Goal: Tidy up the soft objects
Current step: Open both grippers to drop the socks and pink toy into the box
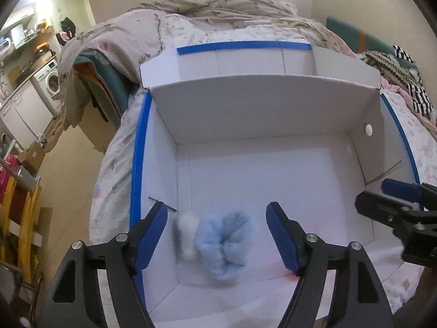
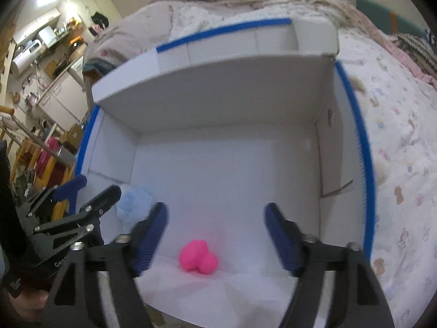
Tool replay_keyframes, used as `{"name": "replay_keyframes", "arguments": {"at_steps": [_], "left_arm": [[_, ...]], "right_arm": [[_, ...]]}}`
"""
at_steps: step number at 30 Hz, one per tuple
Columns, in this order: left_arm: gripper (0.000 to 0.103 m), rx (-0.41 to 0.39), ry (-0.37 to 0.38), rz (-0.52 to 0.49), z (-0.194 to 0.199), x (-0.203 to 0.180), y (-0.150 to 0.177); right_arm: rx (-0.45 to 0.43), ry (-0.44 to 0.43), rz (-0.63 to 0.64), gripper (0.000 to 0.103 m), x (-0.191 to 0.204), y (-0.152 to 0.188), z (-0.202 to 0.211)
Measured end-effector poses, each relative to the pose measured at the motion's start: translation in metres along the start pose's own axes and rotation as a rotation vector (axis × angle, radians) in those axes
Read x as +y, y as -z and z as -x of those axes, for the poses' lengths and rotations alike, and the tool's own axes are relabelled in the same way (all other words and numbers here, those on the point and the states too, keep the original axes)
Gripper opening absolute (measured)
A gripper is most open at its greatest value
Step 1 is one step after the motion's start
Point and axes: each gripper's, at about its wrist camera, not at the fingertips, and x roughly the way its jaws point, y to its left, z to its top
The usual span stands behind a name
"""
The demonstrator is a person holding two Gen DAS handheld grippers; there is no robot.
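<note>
A white cardboard box (image 1: 273, 117) with blue-taped edges lies open on a bed. In the left wrist view a fluffy light-blue soft toy (image 1: 225, 243) with a white part (image 1: 188, 232) sits blurred inside the box near its left wall. My left gripper (image 1: 217, 232) hangs over it, open, pads apart from the toy. In the right wrist view a bright pink soft object (image 2: 198, 257) rests on the white box (image 2: 218, 93) floor. My right gripper (image 2: 215, 232) is open above it, not touching. The light-blue toy (image 2: 133, 203) shows at the left, behind my left gripper (image 2: 82, 191).
The box's lid flap (image 1: 245, 63) stands up at the far side. A floral bedsheet (image 2: 404, 164) surrounds the box, with a rumpled blanket (image 1: 218, 8) behind. A washing machine (image 1: 50, 80) and shelves stand at the left beyond the bed. My right gripper (image 1: 396, 202) enters from the right.
</note>
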Motion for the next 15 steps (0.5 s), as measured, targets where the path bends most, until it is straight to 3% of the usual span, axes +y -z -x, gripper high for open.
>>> {"name": "replay_keyframes", "arguments": {"at_steps": [2,15], "left_arm": [[0.072,-0.007,-0.004,0.005,0.002,0.000,-0.001],[0.073,-0.034,-0.012,0.016,0.009,0.004,-0.002]], "right_arm": [[-0.030,-0.004,-0.012,0.103,-0.001,-0.003,0.004],[-0.170,0.024,0.014,0.103,0.006,-0.010,0.017]]}}
